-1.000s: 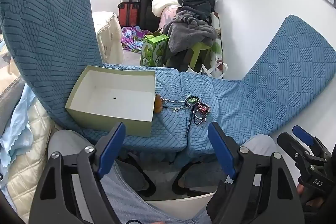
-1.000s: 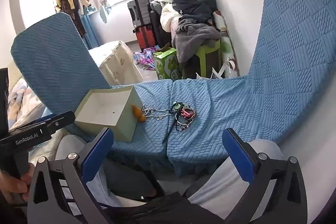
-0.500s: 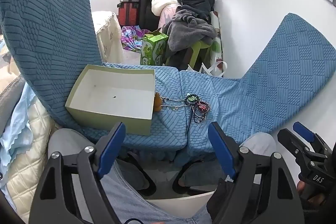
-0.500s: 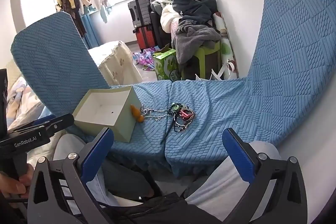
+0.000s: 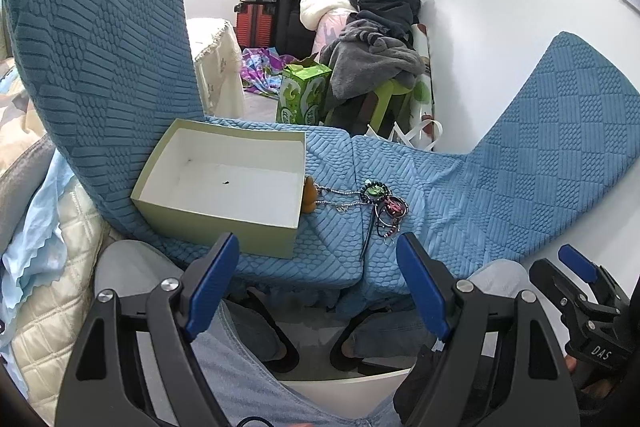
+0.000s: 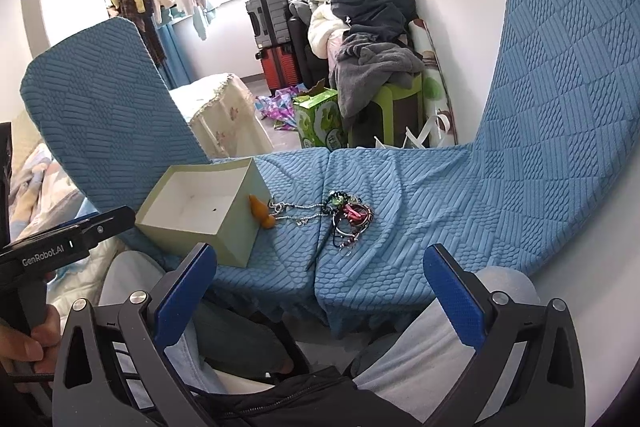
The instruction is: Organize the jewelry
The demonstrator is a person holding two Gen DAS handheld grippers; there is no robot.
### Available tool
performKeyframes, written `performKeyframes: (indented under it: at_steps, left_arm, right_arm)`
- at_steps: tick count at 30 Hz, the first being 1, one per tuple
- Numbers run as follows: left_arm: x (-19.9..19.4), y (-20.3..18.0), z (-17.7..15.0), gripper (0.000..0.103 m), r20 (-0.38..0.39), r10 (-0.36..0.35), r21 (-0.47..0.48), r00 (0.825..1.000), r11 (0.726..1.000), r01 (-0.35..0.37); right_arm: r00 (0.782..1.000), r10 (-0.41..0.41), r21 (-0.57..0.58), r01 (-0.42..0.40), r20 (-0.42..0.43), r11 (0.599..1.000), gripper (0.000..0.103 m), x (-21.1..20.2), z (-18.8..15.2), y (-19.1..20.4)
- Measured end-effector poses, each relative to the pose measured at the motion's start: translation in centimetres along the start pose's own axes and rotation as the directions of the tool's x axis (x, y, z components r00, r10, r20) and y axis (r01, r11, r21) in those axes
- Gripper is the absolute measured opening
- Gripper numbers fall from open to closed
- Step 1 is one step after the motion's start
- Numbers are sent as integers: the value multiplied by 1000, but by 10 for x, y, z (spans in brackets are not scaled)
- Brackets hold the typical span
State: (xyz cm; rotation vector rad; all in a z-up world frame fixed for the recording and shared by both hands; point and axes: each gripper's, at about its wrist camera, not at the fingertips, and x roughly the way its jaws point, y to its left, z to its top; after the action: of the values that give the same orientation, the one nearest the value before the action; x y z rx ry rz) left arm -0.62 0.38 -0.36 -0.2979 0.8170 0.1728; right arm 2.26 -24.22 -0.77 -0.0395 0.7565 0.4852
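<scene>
- Jewelry (image 5: 378,203) lies in a tangled heap on the blue cover (image 5: 500,183), just right of the box (image 5: 224,183) and ahead of both grippers.
- A beaded chain (image 6: 300,211) runs leftward from the heap to an orange pendant (image 6: 261,213), which sits against the box's right wall; whether it touches the wall, I cannot tell.
- The heap's long axis runs left to right, with one dark cord trailing toward the near edge of the cover.
- The box is open-topped and holds nothing but a tiny dark speck.
- Left gripper (image 5: 318,285) has its blue pads spread wide, with nothing between them; it hangs over the person's lap, near the box's front corner.
- Right gripper (image 6: 320,291) is likewise spread wide and holds nothing, well short of the cover's near edge.
- In the right wrist view the heap sits almost centred between the 2 fingers, straight ahead; in the left view it lies ahead and a little right of centre.
- My judgement: the right gripper is the better lined up to reach forward and down onto the heap, then carry it left to the box.
</scene>
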Motion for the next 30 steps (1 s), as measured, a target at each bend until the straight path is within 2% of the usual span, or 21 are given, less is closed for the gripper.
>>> performKeyframes:
  at_steps: [13,30]
  left_arm:
    - [0,-4,-1,81,-3,-4,10,1000,1000,4]
    - [-1,-2,1,81,0,-3,-1,1000,1000,3]
  right_arm:
    - [1000,-21,-14,21,0,1000,103,1,-3,-2]
    - [1000,15,-3,-15,-3,1000,103,3,0,-2]
